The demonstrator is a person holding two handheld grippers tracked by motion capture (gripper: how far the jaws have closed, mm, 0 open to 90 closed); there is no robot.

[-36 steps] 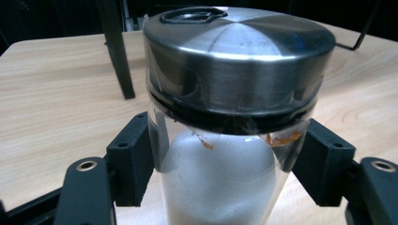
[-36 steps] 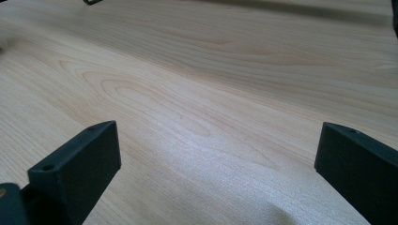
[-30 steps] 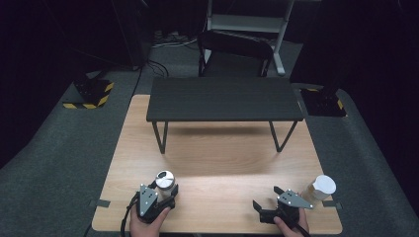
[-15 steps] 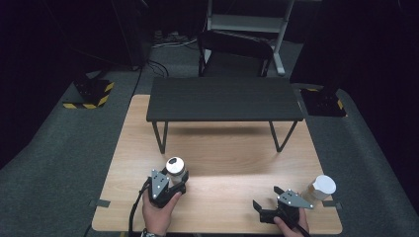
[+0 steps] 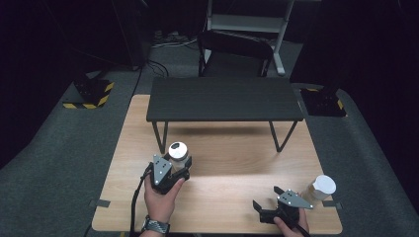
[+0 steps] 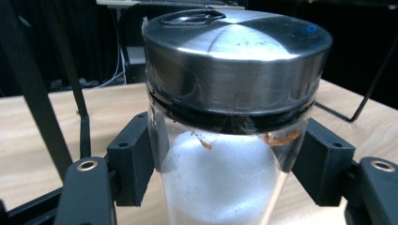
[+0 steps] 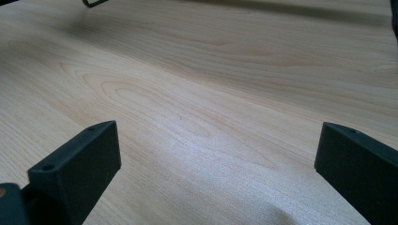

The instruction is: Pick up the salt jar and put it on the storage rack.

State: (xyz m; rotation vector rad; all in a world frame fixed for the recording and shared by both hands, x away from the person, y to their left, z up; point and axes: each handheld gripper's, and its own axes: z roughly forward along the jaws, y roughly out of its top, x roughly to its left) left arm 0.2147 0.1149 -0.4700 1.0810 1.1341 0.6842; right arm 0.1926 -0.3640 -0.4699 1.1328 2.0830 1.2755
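Dark floor rings the pale wooden surface (image 5: 232, 163); at its 7 o'clock the left hand-held gripper (image 5: 174, 168) clamps a jar (image 5: 178, 152) below its steel lid, upright so nothing spills. At 5 o'clock the right hand-held gripper (image 5: 269, 203) gapes empty beside a second jar (image 5: 322, 187)

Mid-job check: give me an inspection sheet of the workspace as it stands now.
Surface: light wooden table, bare in the middle.
Job's things: clear jar with steel lid, white powder inside, clamped upright; second jar at the right edge.
Clutter: black low shelf at the far side.
Grippers: left gripper shut on the jar; right gripper open above bare wood.
Cables: left gripper cable trails back.
Surroundings: grey carpet, black chair.
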